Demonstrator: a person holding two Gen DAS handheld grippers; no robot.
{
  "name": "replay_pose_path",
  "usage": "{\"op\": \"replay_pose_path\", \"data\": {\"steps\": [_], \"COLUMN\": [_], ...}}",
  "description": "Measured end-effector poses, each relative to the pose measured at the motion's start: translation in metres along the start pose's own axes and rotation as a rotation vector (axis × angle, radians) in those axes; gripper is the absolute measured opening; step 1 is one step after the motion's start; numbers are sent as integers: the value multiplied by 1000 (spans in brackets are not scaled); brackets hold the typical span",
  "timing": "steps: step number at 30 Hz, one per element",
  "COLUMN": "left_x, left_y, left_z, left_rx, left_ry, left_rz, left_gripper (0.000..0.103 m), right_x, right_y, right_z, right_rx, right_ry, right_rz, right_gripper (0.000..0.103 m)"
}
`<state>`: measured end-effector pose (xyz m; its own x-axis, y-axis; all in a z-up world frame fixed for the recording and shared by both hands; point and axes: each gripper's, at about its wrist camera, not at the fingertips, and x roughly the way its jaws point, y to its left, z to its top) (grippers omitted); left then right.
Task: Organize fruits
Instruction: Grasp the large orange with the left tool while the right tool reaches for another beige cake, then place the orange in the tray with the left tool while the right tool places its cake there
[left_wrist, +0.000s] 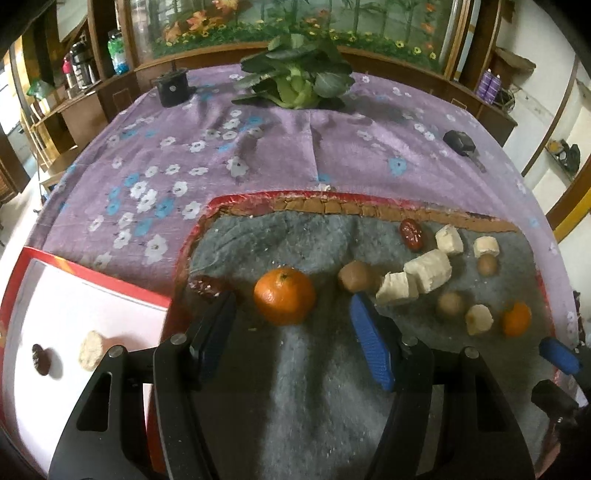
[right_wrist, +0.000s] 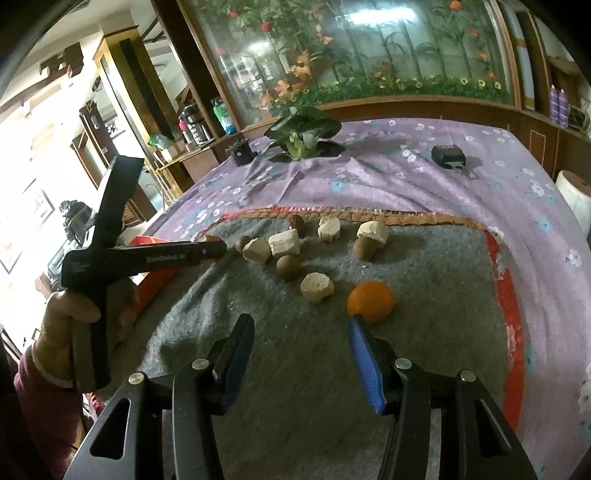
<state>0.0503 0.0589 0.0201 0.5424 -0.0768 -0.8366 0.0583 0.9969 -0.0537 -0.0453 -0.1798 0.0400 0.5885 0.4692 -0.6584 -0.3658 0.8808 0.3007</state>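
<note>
On the grey felt mat (left_wrist: 314, 369) lie a large orange (left_wrist: 284, 295), a small orange (right_wrist: 371, 299), red dates (left_wrist: 412, 234), brown round fruits (left_wrist: 356, 275) and several pale chunks (left_wrist: 428, 271). My left gripper (left_wrist: 290, 301) is open, and the large orange sits between its fingertips without touching them. A second date (left_wrist: 207, 286) lies by its left fingertip. My right gripper (right_wrist: 300, 322) is open and holds nothing; the small orange lies just past its blue right pad (right_wrist: 364, 362). A white box (left_wrist: 74, 295) with a red rim holds one date (left_wrist: 40, 360) and one pale chunk (left_wrist: 92, 349).
A purple flowered cloth (left_wrist: 184, 155) covers the table. At its far side stand leafy greens (left_wrist: 295, 79) and a black box (left_wrist: 171, 86); a black device (left_wrist: 460, 142) lies at the right. A white cylinder (right_wrist: 574, 195) stands beyond the right edge. A gloved hand (right_wrist: 66, 317) holds the left gripper.
</note>
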Motion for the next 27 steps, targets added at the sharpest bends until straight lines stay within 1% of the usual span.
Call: {"op": "replay_pose_path", "data": {"steps": [1, 2, 3, 4, 5, 6, 9, 14, 19, 21, 24, 25, 26, 27], "left_x": [3, 3, 4, 4, 4, 5, 2, -19, -40, -45, -54, -56, -57, -58], "left_y": [0, 0, -1, -1, -1, 0, 3, 0, -3, -5, -8, -9, -10, -11], "left_z": [0, 0, -1, -1, 0, 0, 0, -7, -17, -20, -24, -25, -26, -27], "left_rx": [2, 7, 13, 24, 32, 34, 10, 9, 1, 9, 17, 17, 18, 21], "left_ry": [3, 0, -5, -8, -14, -11, -12, -58, -79, -83, -91, -92, -94, -94], "left_rz": [-4, -6, -5, 14, 23, 12, 15, 24, -5, -13, -25, -31, -32, -31], "left_gripper": [64, 55, 40, 35, 34, 34, 34, 34, 34, 34, 34, 34, 34, 34], "right_x": [0, 0, 1, 1, 1, 2, 7, 24, 44, 55, 71, 75, 79, 81], "right_y": [0, 0, 0, 0, 0, 0, 1, 11, 16, 13, 7, 7, 7, 9], "right_z": [0, 0, 0, 1, 2, 2, 4, 13, 25, 31, 38, 39, 40, 41], "right_rx": [-5, -14, -20, -26, -34, -38, -59, -130, -212, -237, -268, -275, -294, -308], "right_ry": [0, 0, -1, -4, -7, -7, 5, 43, 73, 104, 159, 173, 180, 185], "right_rz": [-2, -6, -7, -7, -5, -1, 21, 19, -16, -28, -40, -42, -42, -46], "right_gripper": [51, 51, 51, 51, 51, 51, 51, 51, 50, 50, 45, 39, 36, 30]}}
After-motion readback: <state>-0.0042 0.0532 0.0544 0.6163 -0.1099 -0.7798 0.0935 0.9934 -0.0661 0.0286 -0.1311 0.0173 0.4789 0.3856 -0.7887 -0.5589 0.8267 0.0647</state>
